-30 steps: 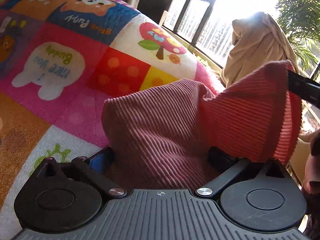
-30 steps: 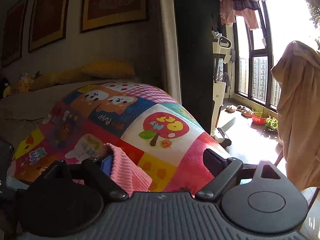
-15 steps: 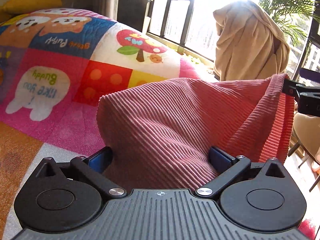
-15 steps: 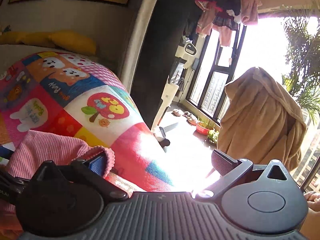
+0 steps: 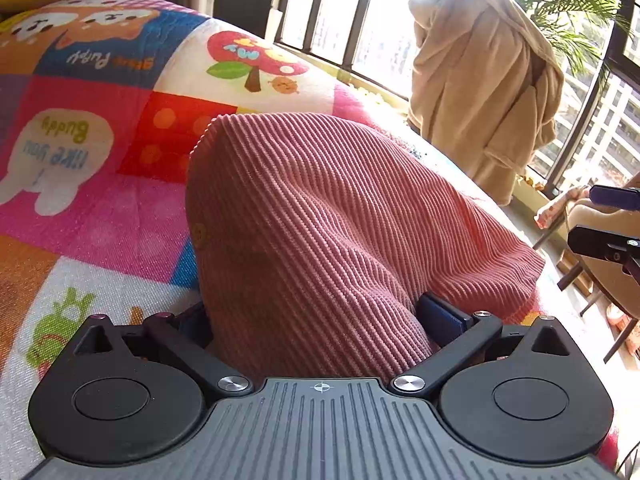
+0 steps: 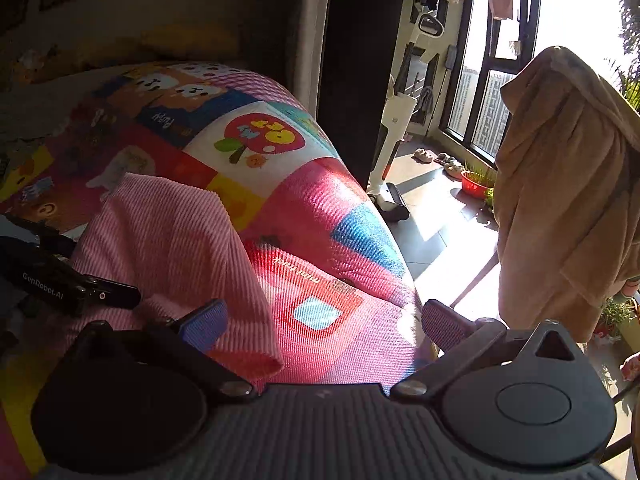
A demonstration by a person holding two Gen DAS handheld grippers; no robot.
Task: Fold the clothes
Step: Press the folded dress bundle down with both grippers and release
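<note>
Left wrist view: a single pink ribbed garment (image 5: 340, 216) is bunched up over the left gripper (image 5: 320, 320), whose fingers close in on a thick wad of the cloth from both sides. The rest of the knit slumps forward onto a bed spread with one bright cartoon quilt (image 5: 100, 152). At the right edge the dark fingers of the right gripper (image 5: 608, 220) stand clear of the cloth's hem. Beyond the bed, one beige robe (image 5: 480, 80) hangs by the sunlit window (image 5: 360, 12).

Right wrist view: the right gripper (image 6: 324, 324) has its jaws spread as wide as they go, with nothing between them but the quilt below; a fold of the garment's edge lies just beside its left finger (image 6: 204, 324), not pinched. The jaws have just been opening. The left gripper (image 6: 72, 284) shows at the left edge, tucked into the cloth. One upright vacuum cleaner (image 6: 392, 148) leans by the wall, and one red bowl of greens (image 6: 474, 184) sits on the floor.

By the look of it, a fold is being laid down: one side freed, the other still clamped. The next move likely calls for the left side to let go on the quilt, or for the right to take a fresh corner for the following fold.
</note>
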